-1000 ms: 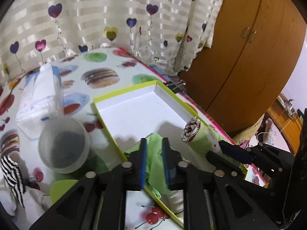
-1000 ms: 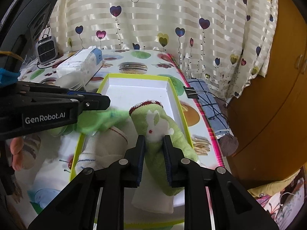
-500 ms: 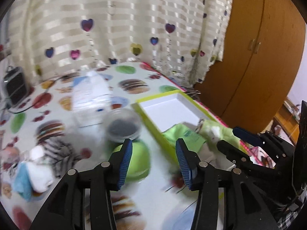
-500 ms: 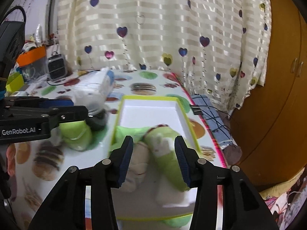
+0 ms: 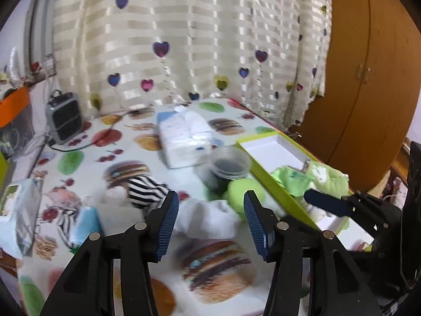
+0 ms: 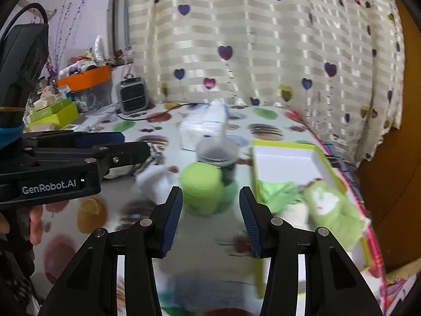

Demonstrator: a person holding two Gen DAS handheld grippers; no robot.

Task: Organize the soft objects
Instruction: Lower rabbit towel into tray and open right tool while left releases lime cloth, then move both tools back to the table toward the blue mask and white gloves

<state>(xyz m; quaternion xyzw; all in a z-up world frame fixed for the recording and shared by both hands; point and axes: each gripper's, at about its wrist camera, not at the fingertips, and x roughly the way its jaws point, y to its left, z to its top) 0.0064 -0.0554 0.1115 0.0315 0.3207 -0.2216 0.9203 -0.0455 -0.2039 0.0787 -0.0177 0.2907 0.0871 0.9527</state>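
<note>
So we've got a few pieces packed into the lime-rimmed white cardboard box [image 6: 285, 162] already: a crumpled light green cloth [image 6: 279, 189] and a rolled green towel with a white bunny patch [image 6: 329, 205], sitting at its near end. Both the left gripper [image 5: 209, 214] and right gripper [image 6: 210, 210] have just been opening, jaws moderately wide, nothing between them. Still loose on the table: a soft white cloth [image 5: 210, 217], a black-and-white striped fabric [image 5: 146, 191] and a lime green roll [image 6: 202, 181] beside the box.
</note>
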